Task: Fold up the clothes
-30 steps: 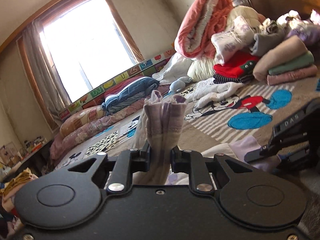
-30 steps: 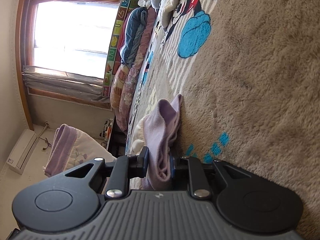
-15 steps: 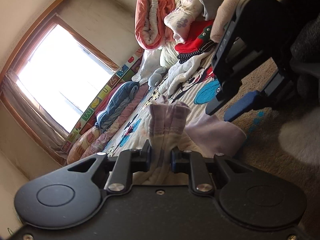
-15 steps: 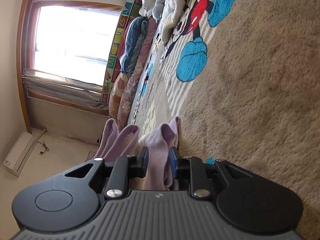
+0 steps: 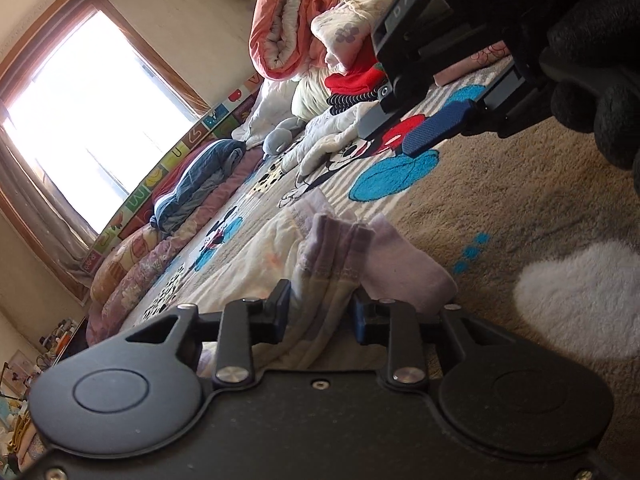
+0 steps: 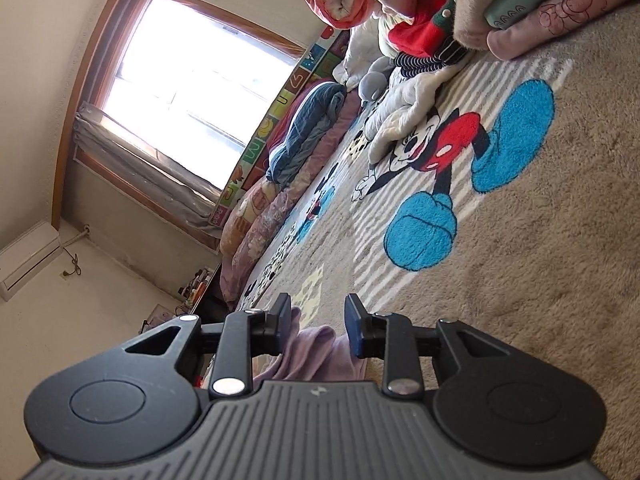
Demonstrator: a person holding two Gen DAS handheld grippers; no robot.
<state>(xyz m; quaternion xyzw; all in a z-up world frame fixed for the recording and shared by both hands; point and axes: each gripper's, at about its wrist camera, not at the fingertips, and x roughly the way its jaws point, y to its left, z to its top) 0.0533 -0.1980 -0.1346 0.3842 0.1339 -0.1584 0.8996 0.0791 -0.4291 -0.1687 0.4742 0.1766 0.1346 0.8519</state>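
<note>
A pale lilac and cream garment (image 5: 340,256) lies bunched on the bed's brown plush blanket (image 5: 520,200). My left gripper (image 5: 322,308) stands low over it, open, with the lilac ribbed hem lying loosely between the spread fingers. My right gripper (image 6: 318,318) is open too; a lilac fold of the garment (image 6: 316,352) sits just under and behind its fingertips, outside their grip. In the left wrist view the right gripper (image 5: 404,132) hangs above the blanket at upper right, held by a black-gloved hand (image 5: 592,80).
A Mickey Mouse print (image 6: 432,152) covers the blanket ahead. Folded clothes (image 6: 560,12) and a rolled orange quilt (image 5: 288,28) are stacked at the far end. Pillows and a blue garment (image 5: 196,184) line the window side. A white fluffy patch (image 5: 576,300) lies at right.
Both grippers have opened and let the lilac garment down onto the blanket. The right gripper has lifted off and swung toward the clothes stack.
</note>
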